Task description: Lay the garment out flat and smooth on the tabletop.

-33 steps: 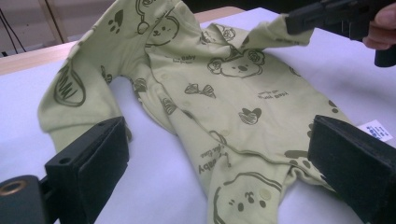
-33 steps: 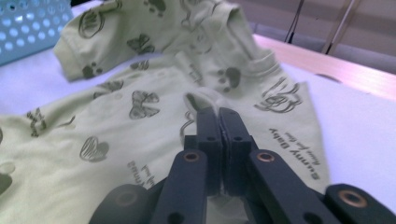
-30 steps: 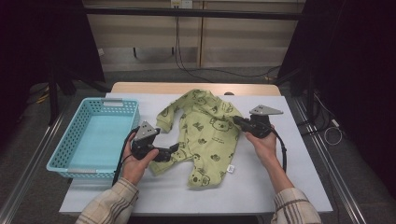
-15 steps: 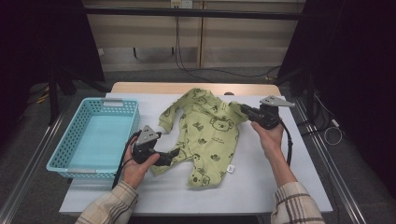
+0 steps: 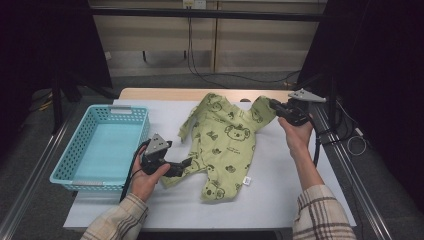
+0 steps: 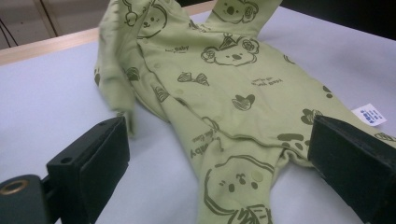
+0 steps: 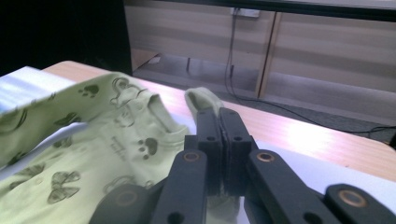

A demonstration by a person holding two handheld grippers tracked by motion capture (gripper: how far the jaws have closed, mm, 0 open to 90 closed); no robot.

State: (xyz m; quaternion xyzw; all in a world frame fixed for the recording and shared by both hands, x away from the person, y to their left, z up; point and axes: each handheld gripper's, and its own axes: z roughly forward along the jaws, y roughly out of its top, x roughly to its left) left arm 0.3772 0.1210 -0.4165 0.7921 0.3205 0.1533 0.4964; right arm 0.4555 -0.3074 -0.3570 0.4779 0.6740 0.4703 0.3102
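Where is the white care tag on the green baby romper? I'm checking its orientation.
In the high view, the white care tag sits at the green baby romper's lower right edge, near the table's front.

The table (image 5: 280, 200) is seen from above the near edge by the high view, facing far and down. The green baby romper (image 5: 225, 145) is viewed closely and low from the left by the left gripper view, and from the right by the right gripper view; it is shared by all three.

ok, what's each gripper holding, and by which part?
Right gripper is shut on the romper at a sleeve end. Left gripper is open, straddling a leg, gripping nothing.
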